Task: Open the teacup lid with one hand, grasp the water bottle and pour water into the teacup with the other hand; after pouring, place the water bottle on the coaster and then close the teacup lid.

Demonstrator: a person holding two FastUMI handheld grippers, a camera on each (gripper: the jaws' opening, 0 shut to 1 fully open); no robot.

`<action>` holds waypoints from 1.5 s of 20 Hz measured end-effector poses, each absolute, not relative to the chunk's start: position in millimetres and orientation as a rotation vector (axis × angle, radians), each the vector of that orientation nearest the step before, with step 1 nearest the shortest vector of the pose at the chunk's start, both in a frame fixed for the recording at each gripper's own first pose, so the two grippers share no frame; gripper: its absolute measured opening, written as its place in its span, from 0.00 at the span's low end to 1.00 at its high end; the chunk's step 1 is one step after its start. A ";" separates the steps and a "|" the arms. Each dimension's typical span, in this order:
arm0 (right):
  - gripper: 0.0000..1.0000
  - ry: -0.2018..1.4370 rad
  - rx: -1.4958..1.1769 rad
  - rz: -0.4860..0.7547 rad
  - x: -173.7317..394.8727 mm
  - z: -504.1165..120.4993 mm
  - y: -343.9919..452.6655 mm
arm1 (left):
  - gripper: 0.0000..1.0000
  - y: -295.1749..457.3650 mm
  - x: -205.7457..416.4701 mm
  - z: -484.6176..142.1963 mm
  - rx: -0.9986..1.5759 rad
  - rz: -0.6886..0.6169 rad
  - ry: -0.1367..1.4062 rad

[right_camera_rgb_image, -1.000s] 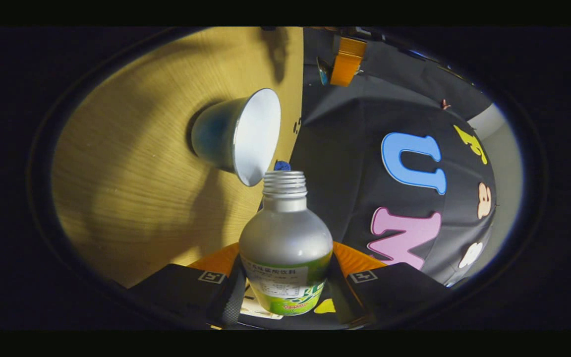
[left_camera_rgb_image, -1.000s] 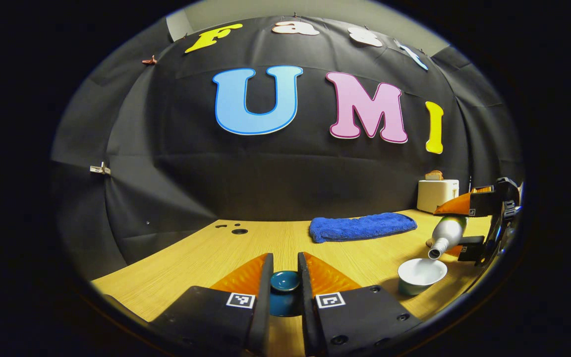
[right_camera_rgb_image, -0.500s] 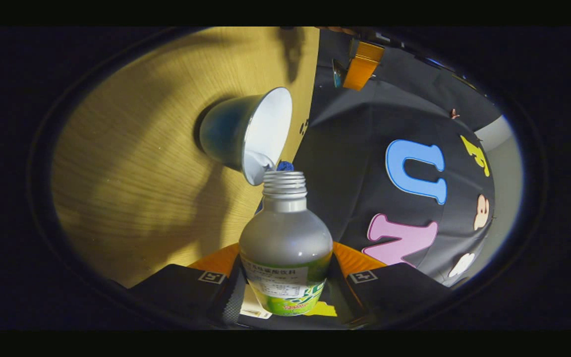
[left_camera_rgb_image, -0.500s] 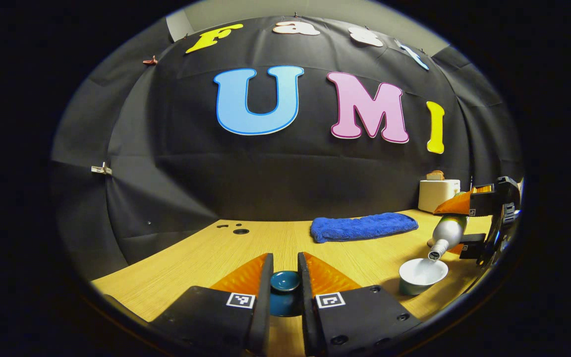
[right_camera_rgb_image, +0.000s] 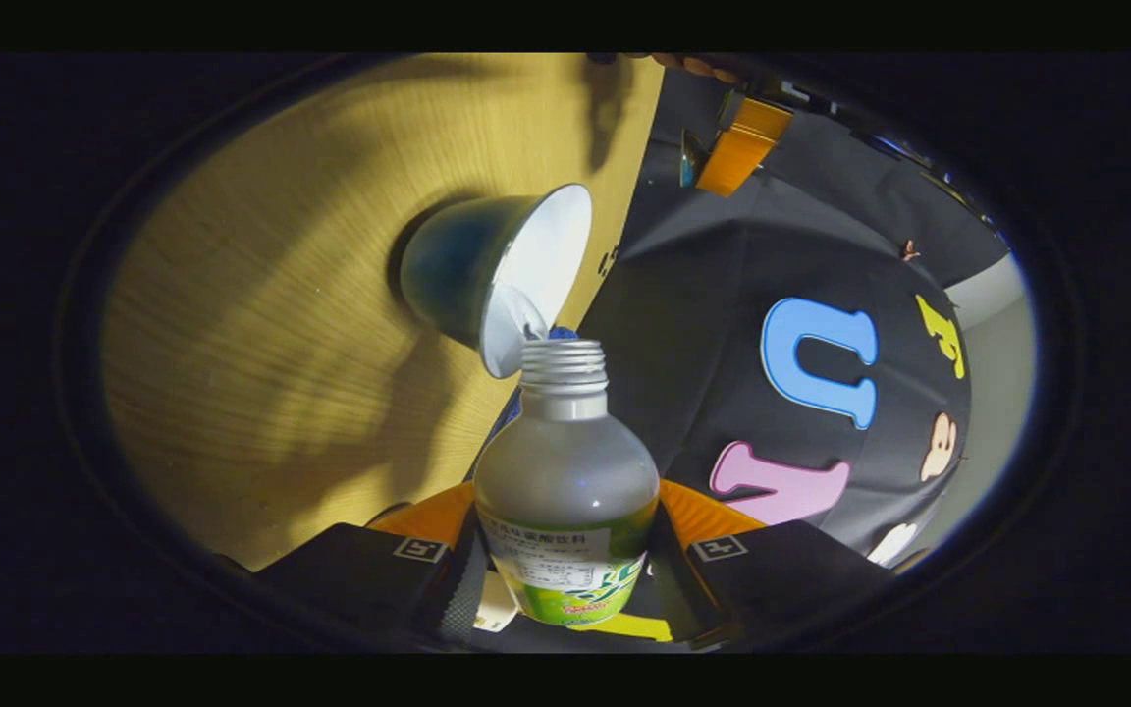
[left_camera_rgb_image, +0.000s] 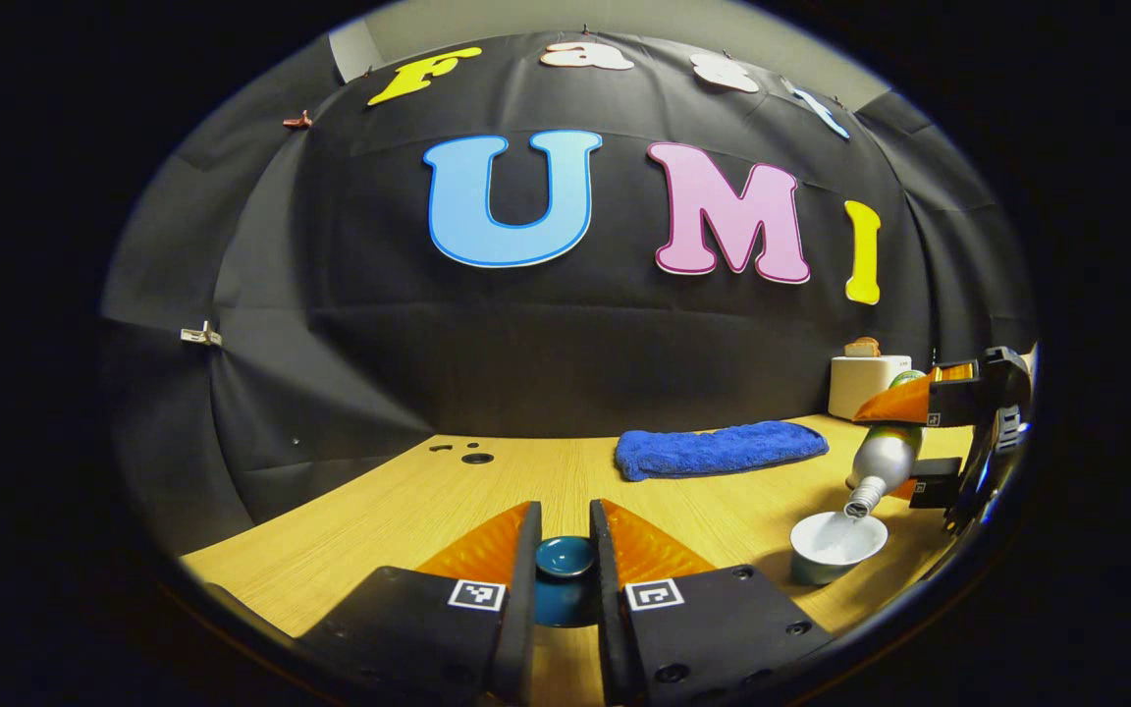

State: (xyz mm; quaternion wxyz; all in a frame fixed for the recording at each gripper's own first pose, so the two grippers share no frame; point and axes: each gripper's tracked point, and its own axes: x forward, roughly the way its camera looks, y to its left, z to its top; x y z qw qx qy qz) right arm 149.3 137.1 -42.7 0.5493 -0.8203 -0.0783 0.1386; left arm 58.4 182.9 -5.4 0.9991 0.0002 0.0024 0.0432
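Teacup [left_camera_rgb_image: 834,546] on wooden table [left_camera_rgb_image: 408,511]

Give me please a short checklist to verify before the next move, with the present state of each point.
1. Right gripper holds the water bottle firmly, both fingers on it: ok.
2. Bottle mouth is over the open teacup: ok.
3. Left gripper holds the teacup lid, away from the cup: ok.
4. Water level in the cup is enough: cannot tell.
5. Coaster is free for the bottle: cannot tell.
6. Blue towel and toaster are apart from the cup: ok.
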 end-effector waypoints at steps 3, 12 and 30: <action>0.74 -0.195 -1.961 0.326 148.4 -39.8 138.9 | 0.31 182.9 57.4 -4.6 0.000 0.086 0.006; 0.75 -0.239 -2.004 0.319 145.3 -31.7 145.8 | 0.31 182.6 58.2 -4.8 0.000 0.087 0.006; 0.74 -0.365 -2.140 0.295 142.7 3.0 166.2 | 0.30 182.4 58.5 -4.6 0.000 0.086 0.007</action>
